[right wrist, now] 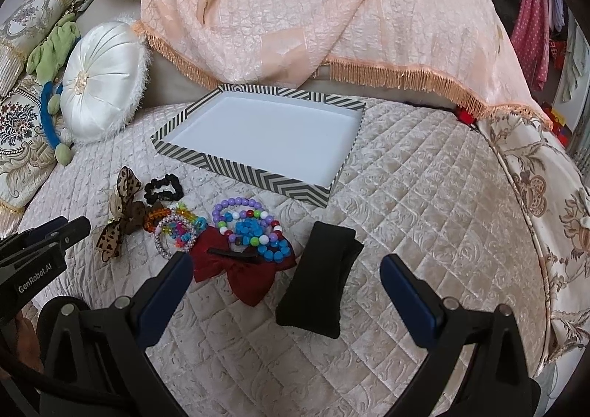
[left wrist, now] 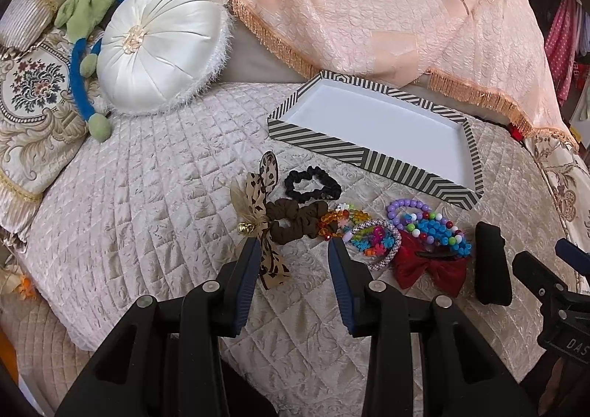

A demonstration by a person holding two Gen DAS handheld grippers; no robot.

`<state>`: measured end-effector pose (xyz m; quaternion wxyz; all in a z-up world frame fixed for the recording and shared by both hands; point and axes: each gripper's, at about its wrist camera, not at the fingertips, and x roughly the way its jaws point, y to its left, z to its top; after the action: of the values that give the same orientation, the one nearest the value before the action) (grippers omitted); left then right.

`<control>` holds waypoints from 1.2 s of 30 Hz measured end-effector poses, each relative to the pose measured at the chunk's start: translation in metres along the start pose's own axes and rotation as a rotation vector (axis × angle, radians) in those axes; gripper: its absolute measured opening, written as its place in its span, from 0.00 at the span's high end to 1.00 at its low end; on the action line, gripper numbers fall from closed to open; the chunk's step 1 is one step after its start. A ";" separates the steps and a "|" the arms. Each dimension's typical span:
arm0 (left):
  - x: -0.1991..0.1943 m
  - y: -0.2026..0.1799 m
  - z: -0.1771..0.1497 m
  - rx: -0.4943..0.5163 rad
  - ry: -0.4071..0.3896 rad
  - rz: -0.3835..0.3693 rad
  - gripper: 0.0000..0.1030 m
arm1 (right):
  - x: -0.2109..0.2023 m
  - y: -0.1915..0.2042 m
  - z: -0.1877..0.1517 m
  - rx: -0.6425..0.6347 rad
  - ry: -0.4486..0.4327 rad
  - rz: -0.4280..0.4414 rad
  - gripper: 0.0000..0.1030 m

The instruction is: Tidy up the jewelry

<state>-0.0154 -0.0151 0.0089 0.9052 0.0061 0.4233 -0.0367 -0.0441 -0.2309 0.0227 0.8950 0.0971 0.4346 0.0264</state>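
Observation:
A striped shallow tray [left wrist: 368, 157] with a bare white floor lies on the quilted bed. In front of it sits a cluster: a black scrunchie [left wrist: 313, 184], a brown scrunchie [left wrist: 295, 223], a leopard-print bow [left wrist: 267, 173], colourful bead bracelets [left wrist: 435, 230] and a red bow [left wrist: 431, 271]. My left gripper [left wrist: 293, 245] hovers open just short of the brown scrunchie, holding nothing. My right gripper [right wrist: 285, 260] is wide open, its fingers either side of a black padded cushion [right wrist: 320, 273], not touching it. The red bow [right wrist: 239, 273] lies beside its left finger.
A round white satin pillow [left wrist: 162, 44] and a green and blue plush toy [left wrist: 88, 59] lie at the back left. A peach fringed cloth [left wrist: 387, 11] drapes behind the tray. Patterned cushions line the left, and the bed edge [right wrist: 516, 177] curves away on the right.

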 end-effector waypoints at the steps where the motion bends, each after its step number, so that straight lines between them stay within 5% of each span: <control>1: 0.000 0.000 0.000 -0.001 0.000 0.000 0.73 | 0.000 0.000 0.000 0.002 0.001 0.003 0.00; 36: -0.013 -0.006 0.003 0.004 -0.016 -0.018 0.73 | -0.017 0.008 0.007 -0.012 -0.013 0.013 0.00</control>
<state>-0.0223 -0.0199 0.0208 0.9081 0.0038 0.4163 -0.0454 -0.0488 -0.2268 0.0419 0.8982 0.0946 0.4280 0.0341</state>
